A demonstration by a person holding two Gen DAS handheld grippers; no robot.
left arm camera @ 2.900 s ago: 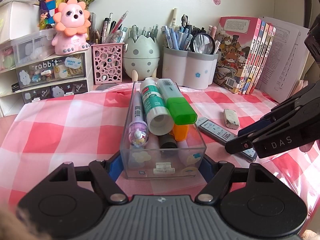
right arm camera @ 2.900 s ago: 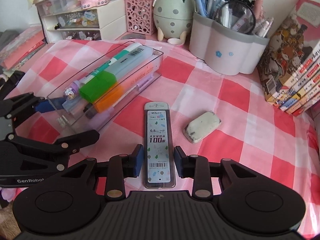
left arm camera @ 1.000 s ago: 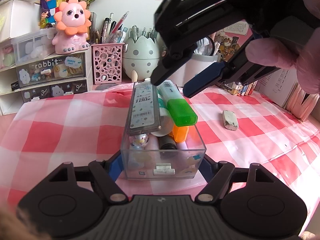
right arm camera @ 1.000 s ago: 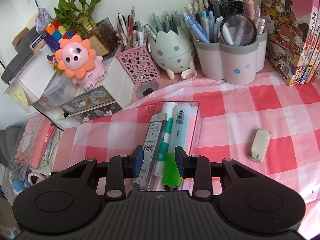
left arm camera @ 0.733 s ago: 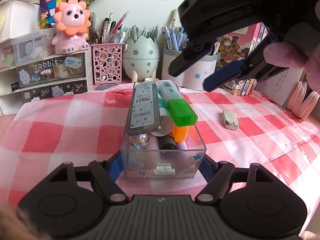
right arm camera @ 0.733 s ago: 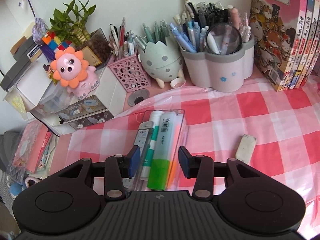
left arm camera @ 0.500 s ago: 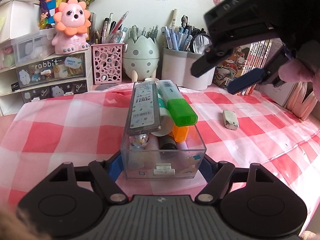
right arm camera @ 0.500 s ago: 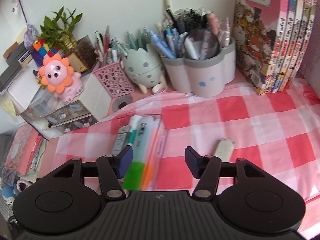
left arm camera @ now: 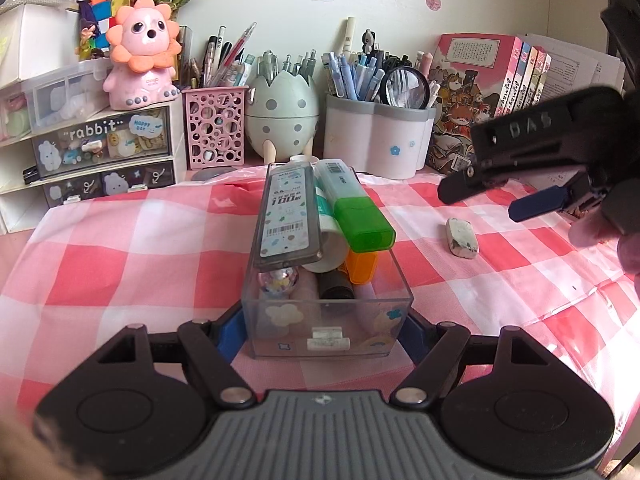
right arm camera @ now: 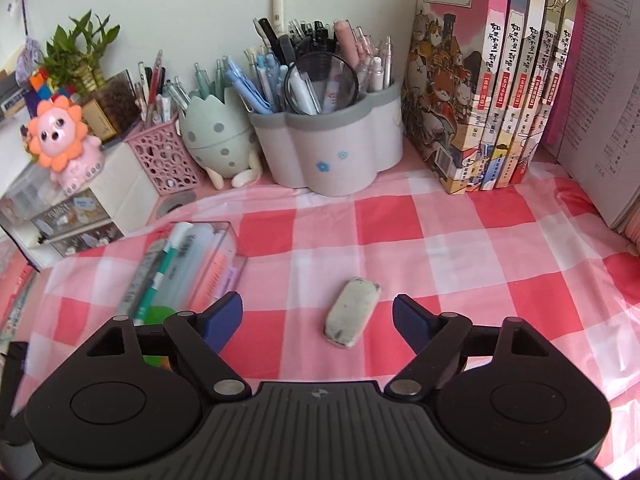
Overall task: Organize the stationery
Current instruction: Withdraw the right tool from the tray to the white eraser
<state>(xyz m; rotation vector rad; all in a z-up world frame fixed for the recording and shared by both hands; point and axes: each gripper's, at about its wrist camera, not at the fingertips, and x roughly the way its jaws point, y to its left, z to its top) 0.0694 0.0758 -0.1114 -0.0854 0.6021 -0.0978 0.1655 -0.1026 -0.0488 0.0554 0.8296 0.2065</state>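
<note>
1. Since the earlier frames the right gripper [right arm camera: 318,318] has left the box and widened; its blue-padded jaws hang empty above the smudged, rounded eraser [right arm camera: 352,311] on the checked tablecloth [right arm camera: 460,264].
2. Left gripper [left arm camera: 320,330] clamps the clear plastic box [left arm camera: 328,320].
3. Flat lead-refill case [left arm camera: 289,216] lies atop the highlighters inside.

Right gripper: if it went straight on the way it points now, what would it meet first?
Probably the eraser on the checked tablecloth: it lies centred ahead of the open right gripper. How high the gripper hangs above it is unclear.
</note>
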